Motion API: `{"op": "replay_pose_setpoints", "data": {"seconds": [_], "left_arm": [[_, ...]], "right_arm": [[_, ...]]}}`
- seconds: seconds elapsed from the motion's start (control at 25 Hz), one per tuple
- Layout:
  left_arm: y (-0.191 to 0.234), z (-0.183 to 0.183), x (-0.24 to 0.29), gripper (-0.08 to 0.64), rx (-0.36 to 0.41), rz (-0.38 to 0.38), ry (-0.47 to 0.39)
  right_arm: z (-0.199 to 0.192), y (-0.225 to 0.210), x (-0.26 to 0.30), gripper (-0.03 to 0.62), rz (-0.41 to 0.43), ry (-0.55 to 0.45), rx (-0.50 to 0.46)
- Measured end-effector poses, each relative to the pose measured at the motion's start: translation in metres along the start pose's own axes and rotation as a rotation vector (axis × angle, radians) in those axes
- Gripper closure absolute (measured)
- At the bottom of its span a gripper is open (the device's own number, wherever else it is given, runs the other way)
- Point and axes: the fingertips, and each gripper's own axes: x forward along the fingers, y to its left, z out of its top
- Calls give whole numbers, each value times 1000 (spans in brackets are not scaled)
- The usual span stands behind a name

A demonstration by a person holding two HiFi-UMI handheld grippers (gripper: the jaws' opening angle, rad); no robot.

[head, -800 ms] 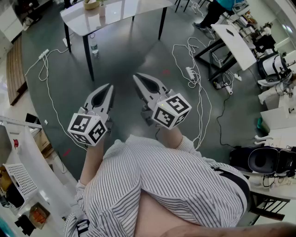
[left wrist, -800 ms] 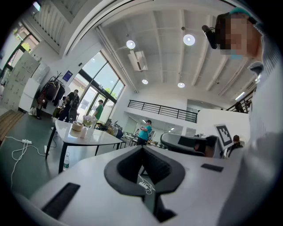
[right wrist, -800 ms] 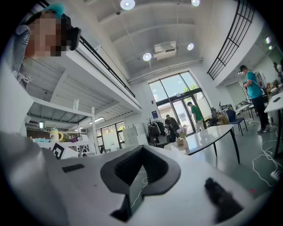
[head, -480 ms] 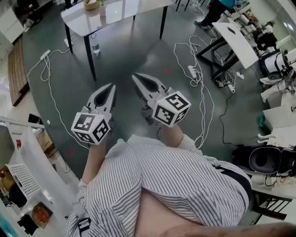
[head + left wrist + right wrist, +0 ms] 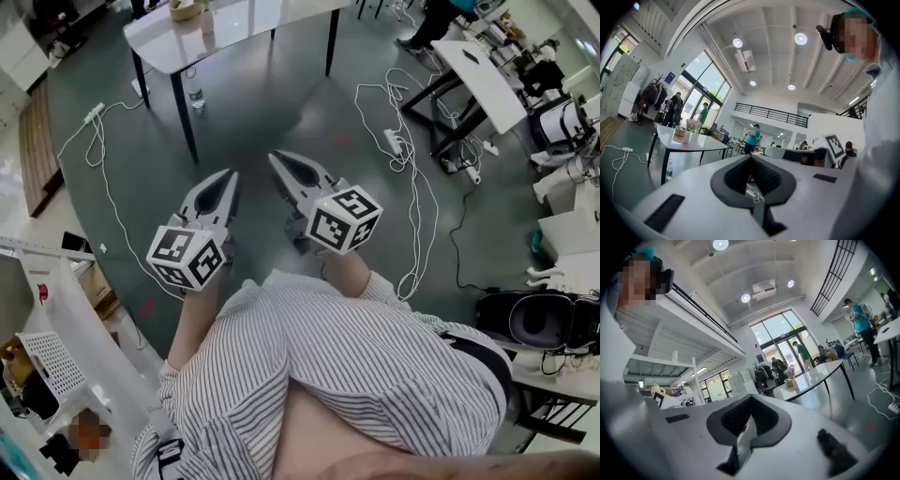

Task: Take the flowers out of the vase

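The flowers [image 5: 691, 123] stand in a small pale vase [image 5: 688, 137] on a white table [image 5: 701, 145] far ahead of me, next to a round bowl [image 5: 680, 131]. In the right gripper view the same flowers [image 5: 790, 375] sit on the table [image 5: 820, 372] at a distance. In the head view the vase [image 5: 207, 19] is at the top edge. My left gripper [image 5: 228, 177] and right gripper [image 5: 275, 158] are held level in front of my body, side by side, both shut with nothing in them. Their tips meet in the left gripper view [image 5: 751, 156] and the right gripper view [image 5: 751, 397].
White cables [image 5: 408, 178] and a power strip [image 5: 389, 142] trail over the grey floor between me and the table. A water bottle [image 5: 194, 96] stands by a table leg. White desks [image 5: 487, 84] are at the right, a white rack [image 5: 56, 319] at the left. People stand in the background.
The head view has drifted slightly. Both grippers stay shut and level in front of me, almost where they were.
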Motion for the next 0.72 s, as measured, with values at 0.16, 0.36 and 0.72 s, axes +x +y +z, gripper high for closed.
{"op": "replay_pose_setpoints", "data": {"seconds": [0.16, 0.36, 0.72], "left_arm": [[-4, 1, 5, 551, -25, -13, -28], [-15, -5, 13, 551, 4, -6, -24], [-23, -31, 26, 551, -72, 25, -14]], "right_arm": [[-3, -1, -1, 578, 14, 17, 1], [-3, -2, -6, 578, 50, 41, -37], [-16, -16, -25, 578, 82, 70, -14]]}}
